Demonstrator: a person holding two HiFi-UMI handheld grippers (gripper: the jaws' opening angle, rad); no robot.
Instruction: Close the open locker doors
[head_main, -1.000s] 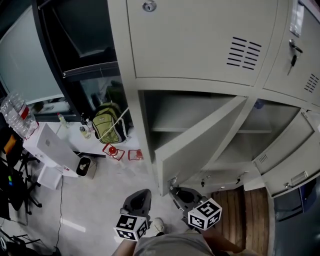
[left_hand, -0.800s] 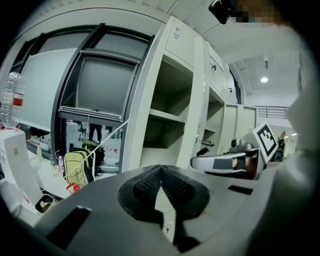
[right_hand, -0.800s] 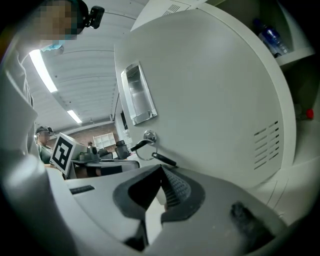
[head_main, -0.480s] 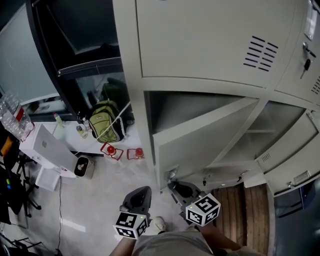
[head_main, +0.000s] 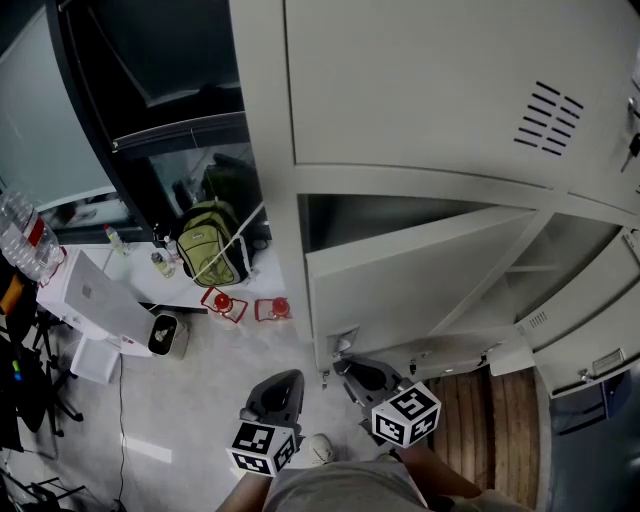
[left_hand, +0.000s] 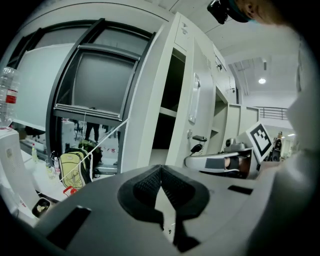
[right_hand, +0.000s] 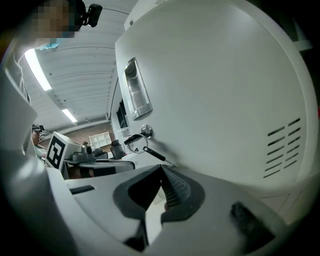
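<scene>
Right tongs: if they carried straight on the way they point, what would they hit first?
Most likely the half-open locker door: its pale face fills the view just ahead of the right tongs, near the key in its lock. How close is unclear.

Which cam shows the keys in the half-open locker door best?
Right gripper view: the keys hang on the locker door face, close and sharp. Left gripper view shows them small, at the door's edge. Head view gives only a speck at the door's lower corner.
</scene>
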